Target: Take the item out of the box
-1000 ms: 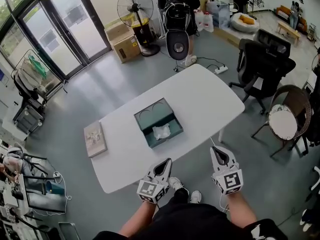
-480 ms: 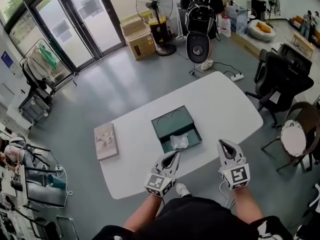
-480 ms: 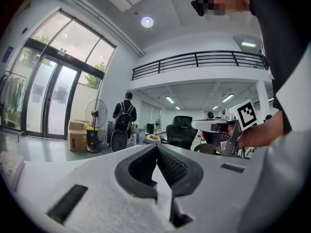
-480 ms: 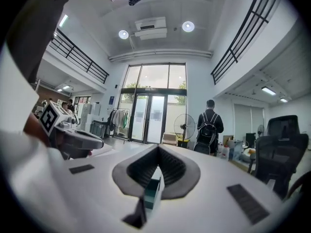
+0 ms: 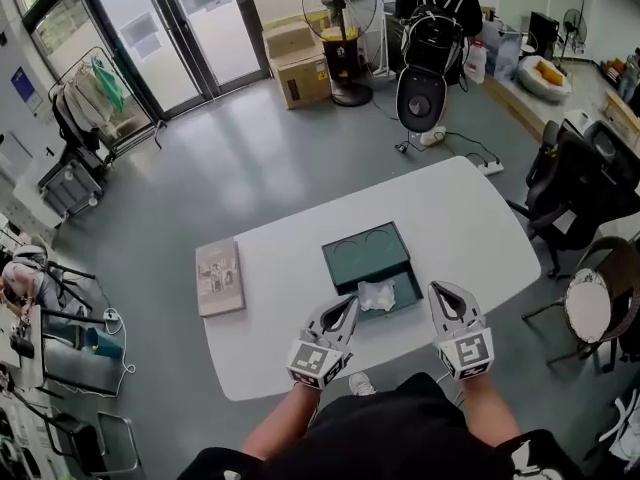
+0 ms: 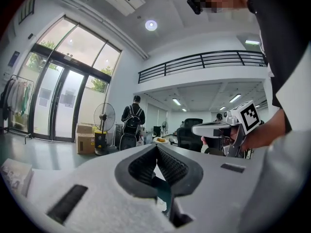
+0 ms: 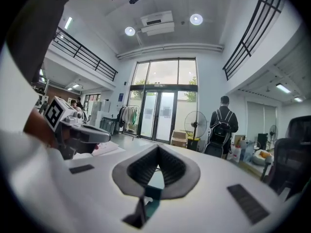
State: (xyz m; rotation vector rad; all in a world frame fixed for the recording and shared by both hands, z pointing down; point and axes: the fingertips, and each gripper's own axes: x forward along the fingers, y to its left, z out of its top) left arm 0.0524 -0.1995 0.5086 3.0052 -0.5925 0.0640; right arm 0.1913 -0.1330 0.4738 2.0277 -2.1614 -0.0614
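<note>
Both grippers were clenched shut with nothing between their jaws. The left gripper [image 5: 347, 306] hovered over the desk's near edge, its tips just left of the open green box [image 5: 365, 255]. The right gripper [image 5: 446, 292] hung just right of the box, at the same edge. A crumpled white item [image 5: 378, 295] lay in the box's nearer half. A flat book [image 5: 220, 276] lay by the left edge of the white desk [image 5: 450, 218], well apart from the box.
</note>
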